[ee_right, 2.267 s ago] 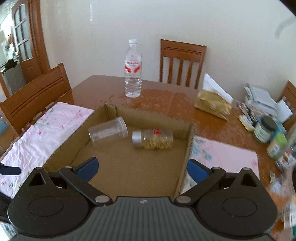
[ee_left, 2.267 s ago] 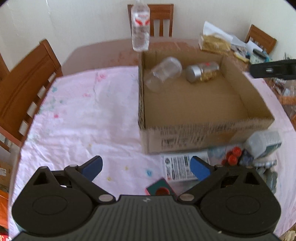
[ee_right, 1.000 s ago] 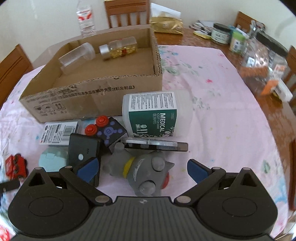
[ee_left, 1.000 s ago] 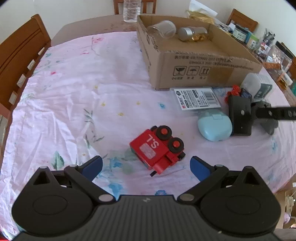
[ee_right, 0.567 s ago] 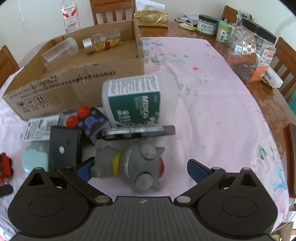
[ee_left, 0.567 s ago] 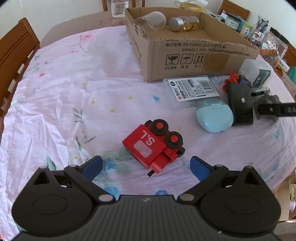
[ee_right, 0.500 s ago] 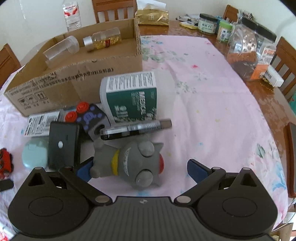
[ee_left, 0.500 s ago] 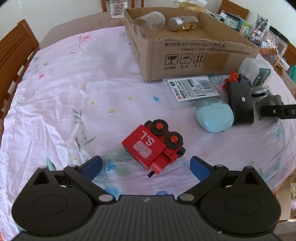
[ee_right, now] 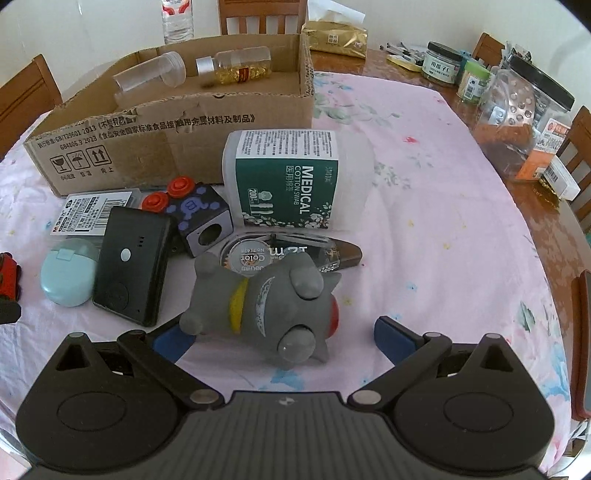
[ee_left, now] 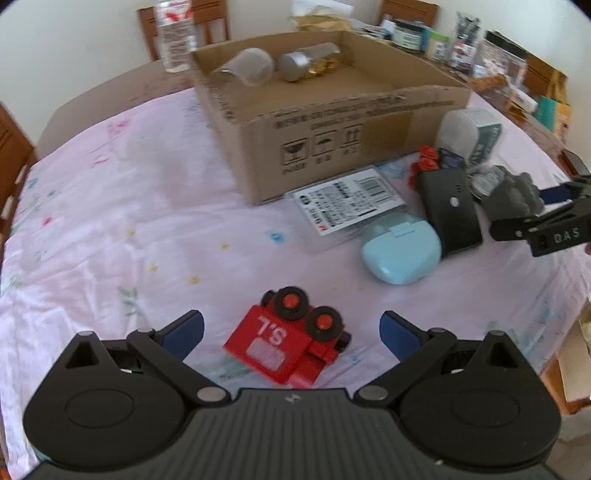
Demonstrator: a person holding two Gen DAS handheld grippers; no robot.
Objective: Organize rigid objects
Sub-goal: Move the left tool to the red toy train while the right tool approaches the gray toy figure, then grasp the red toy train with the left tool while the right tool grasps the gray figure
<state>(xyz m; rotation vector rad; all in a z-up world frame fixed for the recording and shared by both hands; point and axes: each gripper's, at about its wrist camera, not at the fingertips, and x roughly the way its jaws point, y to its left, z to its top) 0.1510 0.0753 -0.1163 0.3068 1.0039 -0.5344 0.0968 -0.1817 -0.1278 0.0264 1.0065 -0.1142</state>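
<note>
A red toy train point(ee_left: 288, 343) lies on the pink tablecloth between the open fingers of my left gripper point(ee_left: 291, 330). A grey toy figure point(ee_right: 266, 306) lies between the open fingers of my right gripper point(ee_right: 284, 338); it also shows in the left wrist view point(ee_left: 513, 195). Beside it lie a black device point(ee_right: 129, 266), a light blue case point(ee_right: 66, 273), a purple cube with red buttons point(ee_right: 195, 214), a cotton swab box point(ee_right: 291, 184) and a flat clear tape case point(ee_right: 295, 251). The cardboard box point(ee_right: 166, 129) holds a clear jar point(ee_right: 151, 77) and a gold-filled jar point(ee_right: 236, 66).
A barcode-labelled packet point(ee_left: 351, 199) lies against the box front. A water bottle point(ee_left: 173, 33) stands behind the box. Jars and a clear container point(ee_right: 517, 110) crowd the table's right edge. Wooden chairs surround the table. The right gripper point(ee_left: 546, 221) shows in the left wrist view.
Both grippers have come down and closer to the table. The train now sits between the left fingers and the grey figure between the right fingers. Both stay open.
</note>
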